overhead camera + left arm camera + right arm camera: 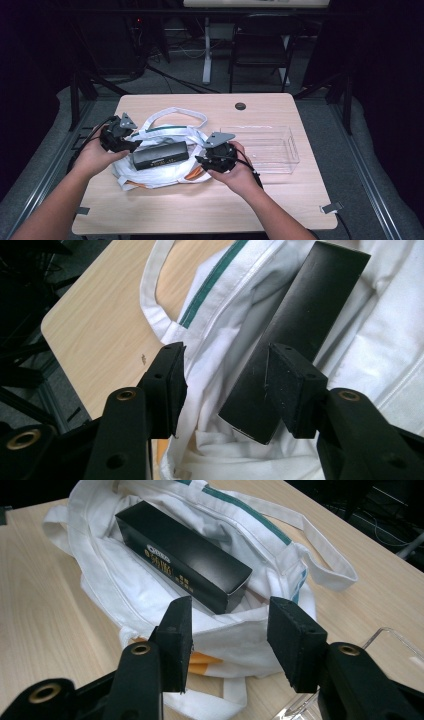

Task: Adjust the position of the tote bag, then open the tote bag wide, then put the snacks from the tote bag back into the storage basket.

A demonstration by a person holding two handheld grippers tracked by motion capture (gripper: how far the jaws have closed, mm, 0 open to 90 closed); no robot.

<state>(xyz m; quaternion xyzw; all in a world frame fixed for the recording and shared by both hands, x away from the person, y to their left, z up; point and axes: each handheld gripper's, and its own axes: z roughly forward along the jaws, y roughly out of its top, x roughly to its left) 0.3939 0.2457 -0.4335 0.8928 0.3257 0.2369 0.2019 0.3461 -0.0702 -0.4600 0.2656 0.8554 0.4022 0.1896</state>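
Note:
A long black box (160, 155) with gold lettering lies on a crumpled white cloth bag (150, 176) with a green stripe, left of the table's middle. My left gripper (131, 146) is at the box's left end. In the left gripper view it (225, 385) stands open over the bag (215, 315), with the box's (310, 305) near end against the right jaw's inner side. My right gripper (200, 160) is at the box's right end. In the right gripper view it (230, 630) is open above the bag's (115, 595) edge, and the box (185, 555) lies just beyond the jaws.
A clear plastic tray (270, 145) stands right of the bag, close to my right hand, and its corner (395, 640) is in the right gripper view. The bag's handle (175, 114) loops toward the far edge. Bare wooden tabletop (200, 210) lies in front.

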